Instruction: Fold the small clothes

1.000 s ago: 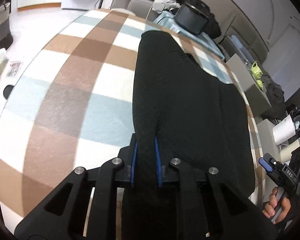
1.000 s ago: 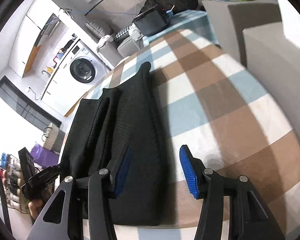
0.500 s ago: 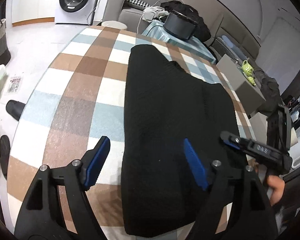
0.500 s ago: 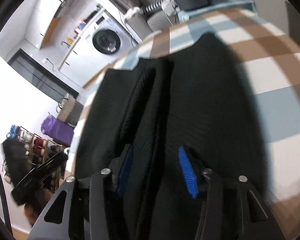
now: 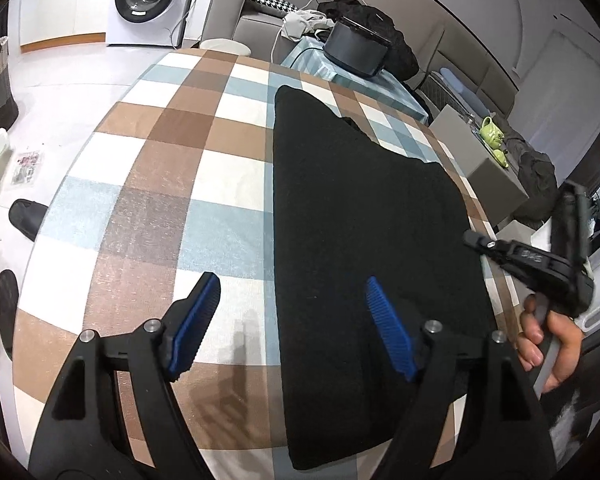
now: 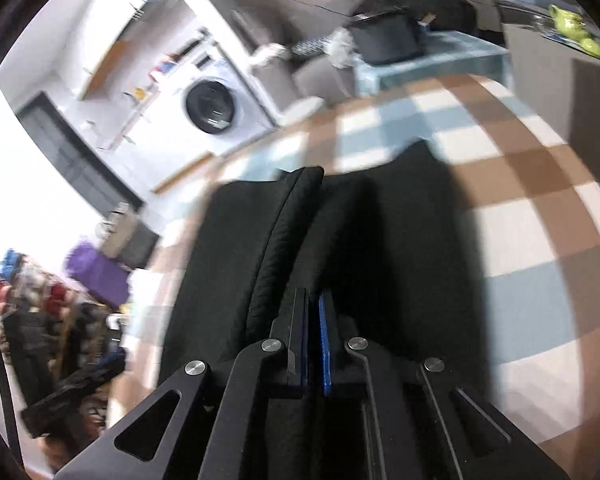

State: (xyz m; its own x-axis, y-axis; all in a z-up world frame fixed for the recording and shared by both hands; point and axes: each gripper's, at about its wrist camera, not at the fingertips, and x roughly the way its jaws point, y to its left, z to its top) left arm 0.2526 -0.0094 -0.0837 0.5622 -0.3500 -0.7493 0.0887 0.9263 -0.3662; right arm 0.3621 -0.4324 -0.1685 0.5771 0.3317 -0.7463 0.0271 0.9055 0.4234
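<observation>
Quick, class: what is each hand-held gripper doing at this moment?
Left hand-held gripper: open, holding nothing, above the black garment.
Right hand-held gripper: closed, pinching a fold of the black garment.

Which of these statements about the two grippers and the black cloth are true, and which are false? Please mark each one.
1. The left gripper is open. True.
2. The left gripper holds the black garment. False: its two blue fingers are spread wide, one over the checked tablecloth and one over the garment, and nothing is between them.
3. The right gripper is shut on the black garment. True: its jaws stand close together with a fold of the fabric between them.
4. The garment lies on a plain white tablecloth. False: the cloth is checked in brown, blue and white.
5. A washing machine stands in the background. True.
</observation>
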